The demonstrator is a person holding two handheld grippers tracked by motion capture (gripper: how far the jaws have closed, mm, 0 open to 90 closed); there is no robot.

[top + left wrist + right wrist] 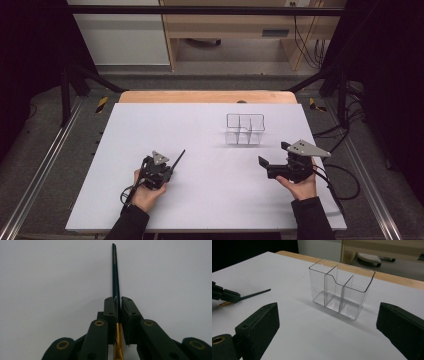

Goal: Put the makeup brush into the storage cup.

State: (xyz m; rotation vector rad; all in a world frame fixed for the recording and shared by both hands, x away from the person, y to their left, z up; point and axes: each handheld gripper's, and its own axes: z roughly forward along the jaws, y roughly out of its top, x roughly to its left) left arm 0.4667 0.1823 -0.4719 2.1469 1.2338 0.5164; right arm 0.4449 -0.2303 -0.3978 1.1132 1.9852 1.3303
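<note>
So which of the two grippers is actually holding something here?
The left gripper: its jaws are clamped on a thin dark brush. The right gripper stands wide open with nothing between its jaws, facing the clear organizer.

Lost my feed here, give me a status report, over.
Left gripper shut on the dark brush. Right gripper open, nothing between its jaws. Clear organizer upright, empty. Nothing in between.

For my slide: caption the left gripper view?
Left gripper shut on a slim dark green brush handle above the white table.

Only the clear organizer (245, 129) interrupts the bare table (200, 200).
</note>
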